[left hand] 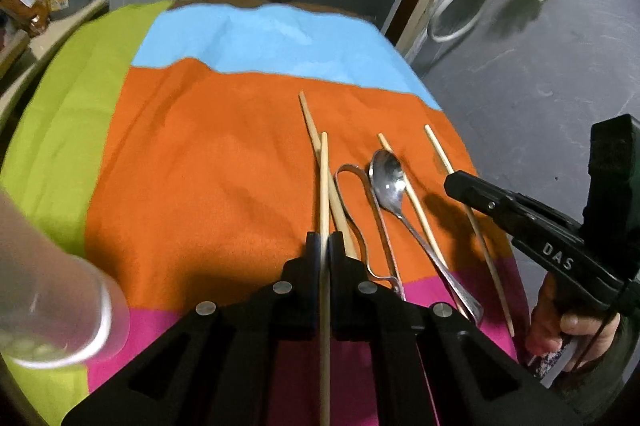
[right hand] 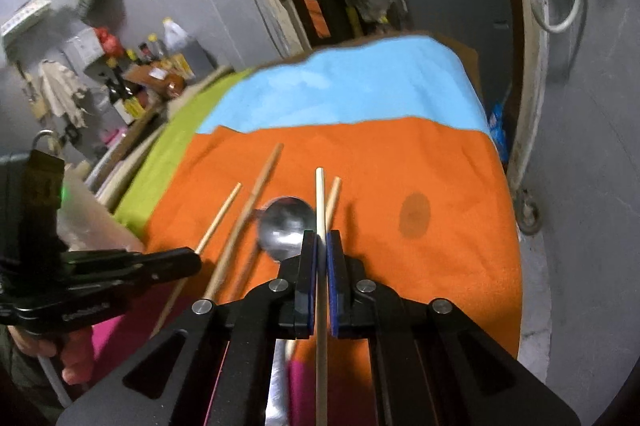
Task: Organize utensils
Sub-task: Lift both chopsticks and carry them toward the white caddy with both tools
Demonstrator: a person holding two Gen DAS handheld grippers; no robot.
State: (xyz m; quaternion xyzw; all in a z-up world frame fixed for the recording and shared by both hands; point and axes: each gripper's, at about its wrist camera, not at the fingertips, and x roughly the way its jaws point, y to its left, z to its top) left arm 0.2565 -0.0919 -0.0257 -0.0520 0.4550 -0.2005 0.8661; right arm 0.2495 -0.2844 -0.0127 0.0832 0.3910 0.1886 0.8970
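Observation:
My left gripper [left hand: 324, 240] is shut on a pale wooden chopstick [left hand: 324, 182] and holds it above the orange cloth [left hand: 200, 166]. My right gripper [right hand: 321, 240] is shut on another pale chopstick [right hand: 320, 198]. It also shows in the left wrist view [left hand: 450, 180] at the right. On the cloth lie a thicker chopstick [left hand: 310, 122], metal tongs [left hand: 352, 186], a metal spoon [left hand: 388, 178] and two thin chopsticks [left hand: 440, 150]. In the right wrist view the spoon [right hand: 286, 222] lies just beyond my fingers, with chopsticks [right hand: 262, 186] to its left.
A clear plastic cup [left hand: 52, 302] stands at the near left on the green and pink cloth. The table edge drops to a grey floor [left hand: 540, 86] on the right. Shelves with bottles [right hand: 140, 66] stand to the far left. A dark stain [right hand: 414, 214] marks the orange cloth.

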